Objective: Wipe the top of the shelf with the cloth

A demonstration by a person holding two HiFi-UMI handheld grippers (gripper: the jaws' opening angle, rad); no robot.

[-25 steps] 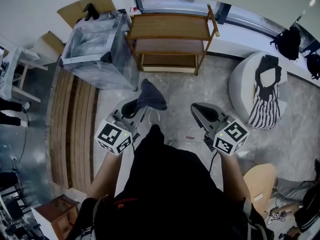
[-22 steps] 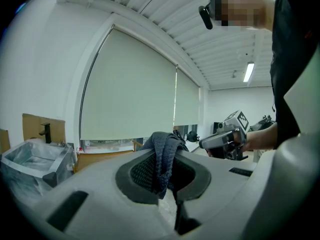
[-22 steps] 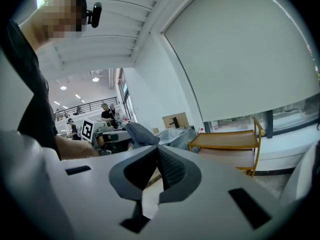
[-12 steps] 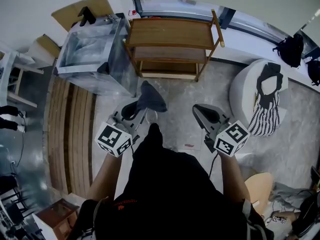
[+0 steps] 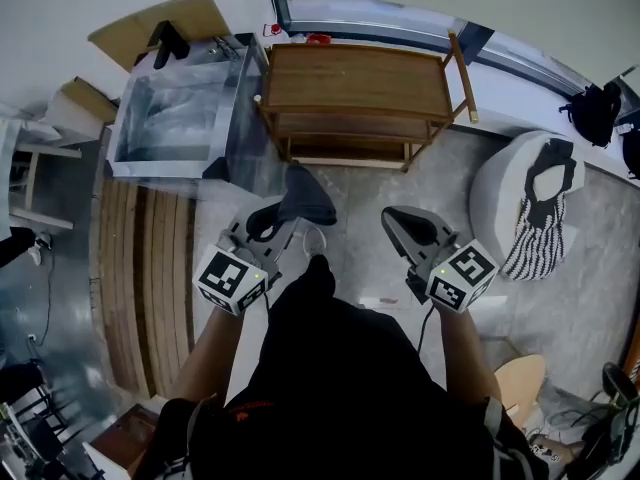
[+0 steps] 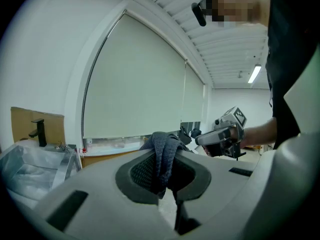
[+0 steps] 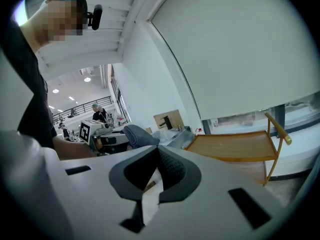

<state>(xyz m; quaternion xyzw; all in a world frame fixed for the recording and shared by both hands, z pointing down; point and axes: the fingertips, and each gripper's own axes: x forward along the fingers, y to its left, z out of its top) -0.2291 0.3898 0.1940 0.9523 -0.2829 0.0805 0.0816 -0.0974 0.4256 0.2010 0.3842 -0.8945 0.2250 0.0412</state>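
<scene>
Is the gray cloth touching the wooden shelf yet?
Apart. In the head view the cloth, pinched in the left gripper, sits short of the shelf, with bare floor showing between them.

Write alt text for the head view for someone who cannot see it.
Seen from above, a person stands facing a wooden shelf, a gripper in each hand. The left gripper is shut on a dark cloth; the right gripper holds nothing. Both are over the floor, short of the shelf.

Metal basin (image 5: 172, 120) at left; striped bag (image 5: 528, 246) draped over white pouf (image 5: 494, 186) at right
</scene>
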